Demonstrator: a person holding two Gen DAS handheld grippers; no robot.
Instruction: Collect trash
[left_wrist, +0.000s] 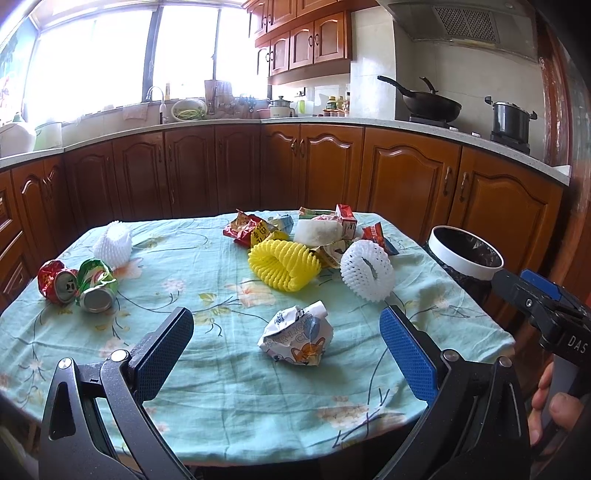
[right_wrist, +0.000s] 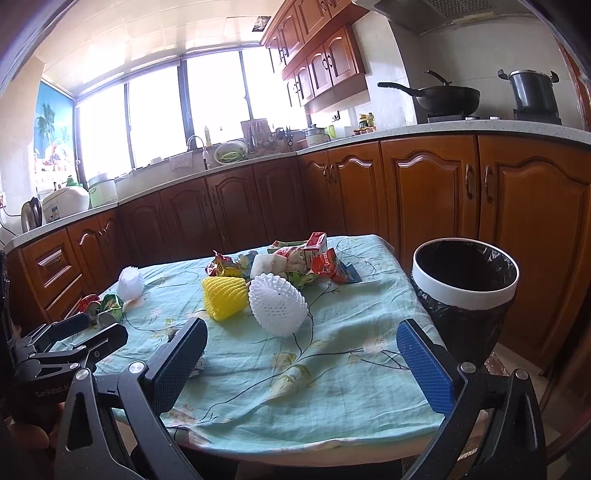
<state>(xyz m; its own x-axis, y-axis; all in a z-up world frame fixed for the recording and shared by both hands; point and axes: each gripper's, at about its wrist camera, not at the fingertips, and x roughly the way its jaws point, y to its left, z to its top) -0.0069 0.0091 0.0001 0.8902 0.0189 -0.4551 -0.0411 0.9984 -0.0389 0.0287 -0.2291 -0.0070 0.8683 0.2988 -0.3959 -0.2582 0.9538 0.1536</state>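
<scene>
Trash on the tablecloth (left_wrist: 229, 376), by kind:

- Two crushed cans near the left edge: one red (left_wrist: 57, 282), one green (left_wrist: 96, 286).
- Three foam fruit nets: one white (left_wrist: 113, 240) toward the far left corner, one yellow (left_wrist: 283, 264) and one white (left_wrist: 367, 271) near the middle.
- One crumpled white wrapper (left_wrist: 297, 338) toward the near edge.
- One heap of snack wrappers and small cartons (left_wrist: 314, 227) along the far edge; number of pieces in it not countable.

Off the right edge: one bin (right_wrist: 464, 291) with a white rim and black liner.

On the stove: one wok (left_wrist: 430, 103), one lidded pot (left_wrist: 511, 120).
</scene>
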